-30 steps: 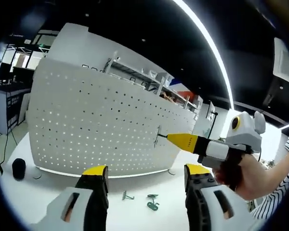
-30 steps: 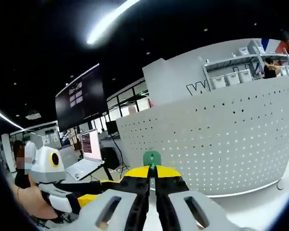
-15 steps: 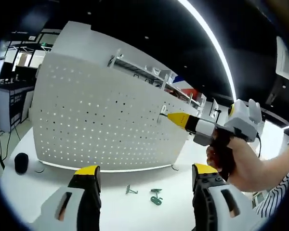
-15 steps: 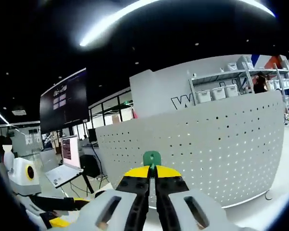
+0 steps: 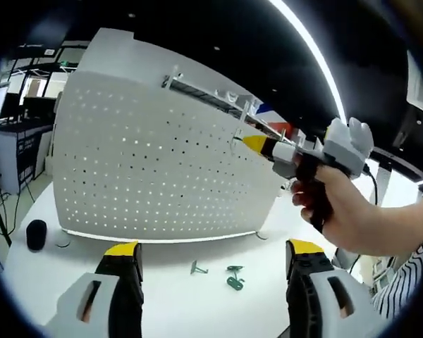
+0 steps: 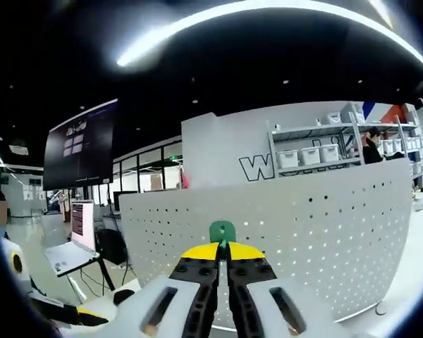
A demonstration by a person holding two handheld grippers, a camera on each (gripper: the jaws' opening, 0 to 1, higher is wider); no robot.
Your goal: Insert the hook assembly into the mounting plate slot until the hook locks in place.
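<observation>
Raised right tongs [image 6: 222, 255] clamp green hook [image 6: 222, 232] before pegboard [image 6: 324, 232].

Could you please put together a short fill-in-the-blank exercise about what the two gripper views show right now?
1. The right gripper is shut on a ____ hook.
2. The left gripper's jaws stand ____.
3. The white pegboard stands ____ on the table.
4. Spare hooks lie on the ____.

Missing words: green; open; upright; table
</observation>
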